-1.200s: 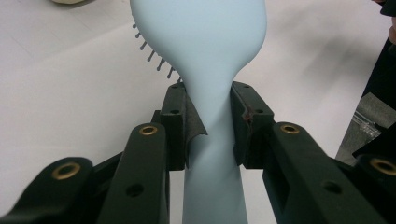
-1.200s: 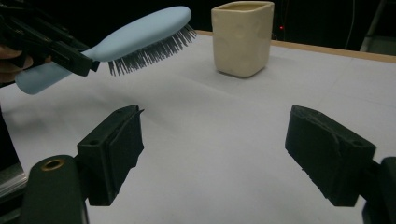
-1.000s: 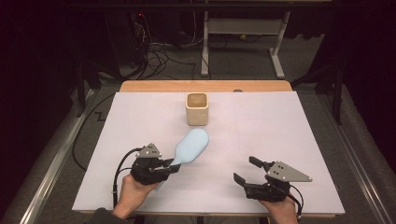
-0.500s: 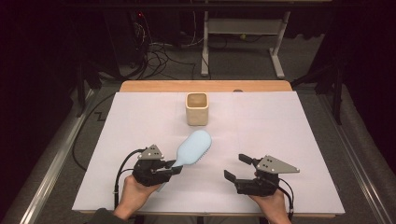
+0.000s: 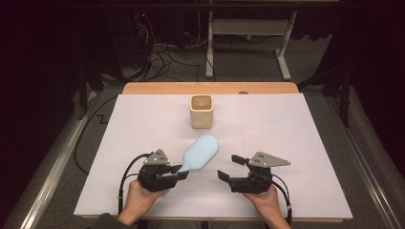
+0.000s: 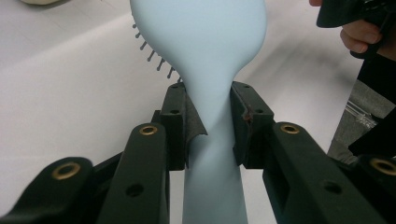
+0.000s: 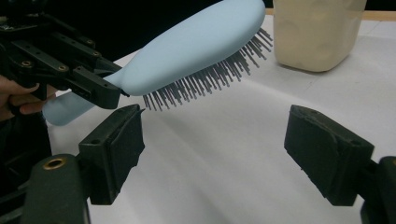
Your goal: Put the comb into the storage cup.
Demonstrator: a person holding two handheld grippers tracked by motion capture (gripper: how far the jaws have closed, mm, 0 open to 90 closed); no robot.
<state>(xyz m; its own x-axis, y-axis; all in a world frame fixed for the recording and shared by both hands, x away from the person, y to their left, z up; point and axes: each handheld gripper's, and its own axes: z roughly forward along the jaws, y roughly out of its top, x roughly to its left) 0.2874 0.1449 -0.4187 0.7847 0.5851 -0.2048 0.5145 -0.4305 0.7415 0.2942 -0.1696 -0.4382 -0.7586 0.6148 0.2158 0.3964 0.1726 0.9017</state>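
While upright, cup (image 5: 201,111) (contents unclear)

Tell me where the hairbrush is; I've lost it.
In the high view the hairbrush is held off the table by the left gripper, near the cup.

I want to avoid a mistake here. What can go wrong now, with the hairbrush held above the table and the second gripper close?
1. The left gripper clamps only the narrow neck of the hairbrush, so the heavy head could tilt or slip.
2. The right gripper is open near the bristles; closing there might bend them or knock the brush loose.
3. The cup looks narrow and could tip.
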